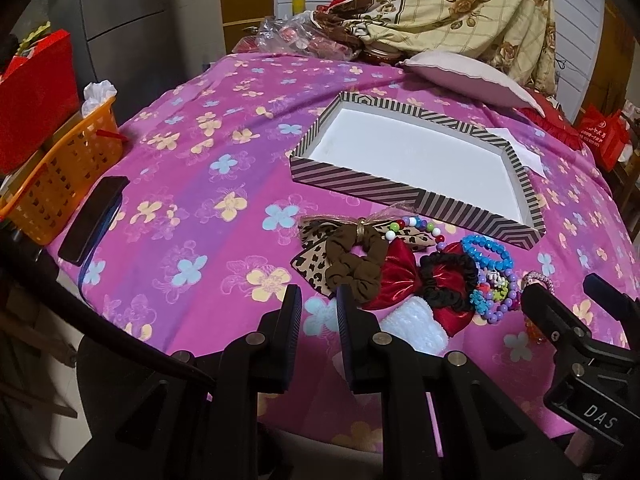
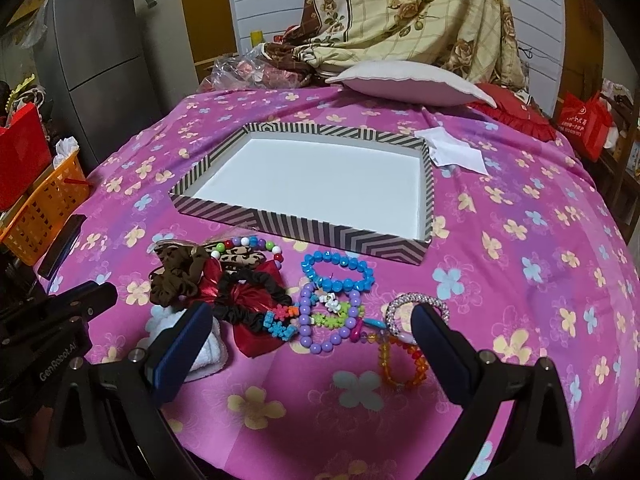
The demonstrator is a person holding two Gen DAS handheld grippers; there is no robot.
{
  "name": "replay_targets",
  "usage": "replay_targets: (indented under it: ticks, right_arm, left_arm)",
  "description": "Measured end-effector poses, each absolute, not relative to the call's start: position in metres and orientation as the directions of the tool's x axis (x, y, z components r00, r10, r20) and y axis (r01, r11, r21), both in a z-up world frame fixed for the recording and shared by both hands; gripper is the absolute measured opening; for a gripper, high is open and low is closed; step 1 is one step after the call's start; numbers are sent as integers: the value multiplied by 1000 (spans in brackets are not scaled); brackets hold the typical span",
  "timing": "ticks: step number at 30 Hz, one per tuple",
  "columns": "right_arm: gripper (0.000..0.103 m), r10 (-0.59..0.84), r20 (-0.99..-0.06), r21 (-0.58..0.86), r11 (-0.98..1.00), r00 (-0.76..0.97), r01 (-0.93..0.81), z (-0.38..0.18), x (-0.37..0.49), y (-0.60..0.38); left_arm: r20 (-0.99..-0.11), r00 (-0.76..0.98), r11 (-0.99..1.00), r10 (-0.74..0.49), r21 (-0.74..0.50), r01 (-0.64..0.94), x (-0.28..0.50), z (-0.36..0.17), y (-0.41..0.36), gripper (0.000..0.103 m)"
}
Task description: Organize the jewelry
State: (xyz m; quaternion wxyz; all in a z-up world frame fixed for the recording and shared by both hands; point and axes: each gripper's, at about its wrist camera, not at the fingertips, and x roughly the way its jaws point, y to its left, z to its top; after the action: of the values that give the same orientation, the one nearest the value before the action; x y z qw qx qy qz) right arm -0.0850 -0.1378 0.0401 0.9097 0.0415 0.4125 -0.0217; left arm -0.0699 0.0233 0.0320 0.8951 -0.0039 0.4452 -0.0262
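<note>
Tray: shallow striped cardboard box (image 2: 224, 208), empty, just behind the pile (ready to receive).
Jewelry: bright plastic bead bracelets (image 2: 338, 276) heaped with fabric scrunchies (image 1: 354, 264) on the pink floral cloth.
Right gripper (image 2: 312, 320): spread wide, empty, straddling bracelets.
Left gripper (image 1: 319, 316): narrow gap, holding nothing.

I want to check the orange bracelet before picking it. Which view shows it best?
The right wrist view: the orange bracelet lies whole on the cloth between the open right claw's fingers. In the left wrist view only a sliver shows beside the right claw.

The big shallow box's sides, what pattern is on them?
Dark and tan zigzag stripes on the shallow cardboard box, clearest in the right wrist view.
</note>
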Motion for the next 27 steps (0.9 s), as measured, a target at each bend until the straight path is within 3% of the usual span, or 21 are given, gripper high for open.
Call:
replay_targets:
  ticks: [27]
  right_arm:
    - [101, -7, -738, 61, 995, 674, 77, 55, -95, -135]
  left_arm:
    - [-777, 627, 999, -53, -36, 40, -81, 48, 24, 40]
